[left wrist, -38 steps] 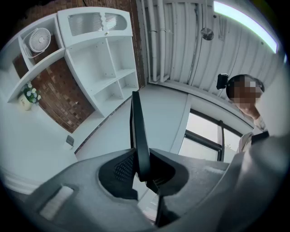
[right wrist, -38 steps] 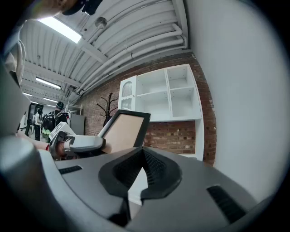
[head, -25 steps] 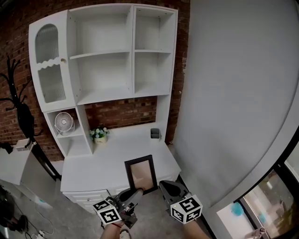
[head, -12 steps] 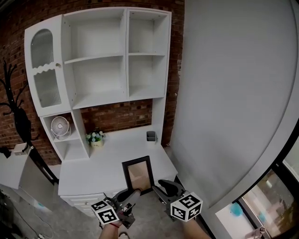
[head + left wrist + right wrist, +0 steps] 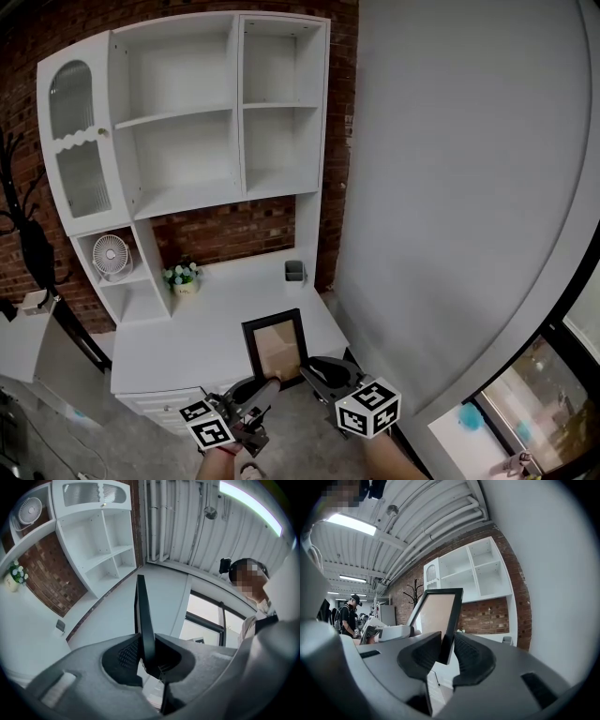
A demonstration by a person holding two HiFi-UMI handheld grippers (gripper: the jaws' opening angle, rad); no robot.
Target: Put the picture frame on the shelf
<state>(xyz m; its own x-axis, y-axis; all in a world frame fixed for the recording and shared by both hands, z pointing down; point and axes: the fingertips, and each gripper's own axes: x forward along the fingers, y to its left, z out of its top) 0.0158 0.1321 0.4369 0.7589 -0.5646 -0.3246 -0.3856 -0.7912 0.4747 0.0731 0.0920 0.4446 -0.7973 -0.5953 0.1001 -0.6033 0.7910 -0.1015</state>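
Note:
The picture frame (image 5: pixel 275 345), black-edged with a tan face, is held over the front edge of the white desk (image 5: pixel 178 337). My left gripper (image 5: pixel 255 392) is shut on its lower edge. In the left gripper view the frame (image 5: pixel 143 611) stands edge-on between the pads of that gripper (image 5: pixel 146 651). My right gripper (image 5: pixel 321 371) is at the frame's lower right corner. In the right gripper view that corner (image 5: pixel 445 639) sits between the jaws of the right gripper (image 5: pixel 447 651), which have just been closing, with a thin gap still showing. The white shelf unit (image 5: pixel 187 112) stands empty behind.
On the desk's back are a small fan (image 5: pixel 111 255) in a cubby, a flower pot (image 5: pixel 180 277) and a grey cup (image 5: pixel 294 272). A grey wall (image 5: pixel 450 187) borders the desk on the right. A black coat stand (image 5: pixel 28 234) is far left.
The shelf unit has slid left in the head view. The right gripper's jaws, shut a second ago, now stand parted around the frame's corner. The left grip is unchanged.

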